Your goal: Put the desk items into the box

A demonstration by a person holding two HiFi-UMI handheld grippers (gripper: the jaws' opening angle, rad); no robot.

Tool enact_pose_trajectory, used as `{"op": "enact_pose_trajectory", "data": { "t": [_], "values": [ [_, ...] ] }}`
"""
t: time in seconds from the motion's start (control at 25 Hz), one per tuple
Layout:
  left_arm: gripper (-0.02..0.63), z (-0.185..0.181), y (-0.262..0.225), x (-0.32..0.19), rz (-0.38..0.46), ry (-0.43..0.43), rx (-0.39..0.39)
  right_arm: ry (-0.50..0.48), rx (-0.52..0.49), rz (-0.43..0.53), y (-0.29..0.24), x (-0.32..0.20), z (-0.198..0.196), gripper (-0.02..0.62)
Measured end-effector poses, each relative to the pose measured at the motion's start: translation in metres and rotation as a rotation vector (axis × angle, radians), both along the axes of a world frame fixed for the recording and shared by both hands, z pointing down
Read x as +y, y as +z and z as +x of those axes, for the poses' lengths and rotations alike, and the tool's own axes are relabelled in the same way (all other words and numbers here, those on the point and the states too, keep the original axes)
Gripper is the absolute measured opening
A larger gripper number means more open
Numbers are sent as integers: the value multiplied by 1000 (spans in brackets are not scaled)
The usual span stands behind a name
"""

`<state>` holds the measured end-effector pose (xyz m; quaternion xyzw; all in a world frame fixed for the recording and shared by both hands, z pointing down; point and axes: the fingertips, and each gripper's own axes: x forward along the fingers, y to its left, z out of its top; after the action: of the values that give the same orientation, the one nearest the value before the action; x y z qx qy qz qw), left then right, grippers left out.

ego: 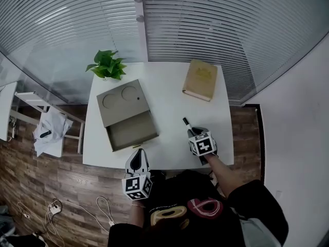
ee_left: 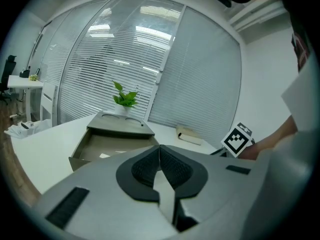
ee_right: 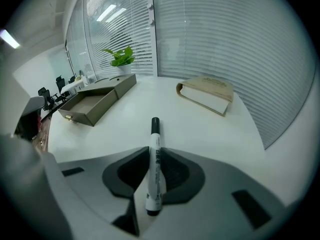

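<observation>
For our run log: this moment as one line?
right gripper: shut on white marker pen with black cap | left gripper: shut, empty | open grey-brown drawer box: not reached

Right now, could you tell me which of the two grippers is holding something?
The right gripper: a white marker with a black cap is clamped between its pads. The left gripper has its jaws shut together with nothing between them.
</observation>
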<state>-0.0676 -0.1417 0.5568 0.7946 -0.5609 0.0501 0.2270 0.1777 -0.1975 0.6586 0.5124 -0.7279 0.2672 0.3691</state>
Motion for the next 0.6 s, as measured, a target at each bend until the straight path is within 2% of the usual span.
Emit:
{"op": "enact_pose_trajectory", "data": {
  "t": [0.36,0.6],
  "values": [
    [18,-9,-1,-6,7,12,0,9,18,-19,1,0,0,72],
    [18,-25,3,-12,-9,4,0,26,-10,25,-15,-8,-7,72]
  ]
}}
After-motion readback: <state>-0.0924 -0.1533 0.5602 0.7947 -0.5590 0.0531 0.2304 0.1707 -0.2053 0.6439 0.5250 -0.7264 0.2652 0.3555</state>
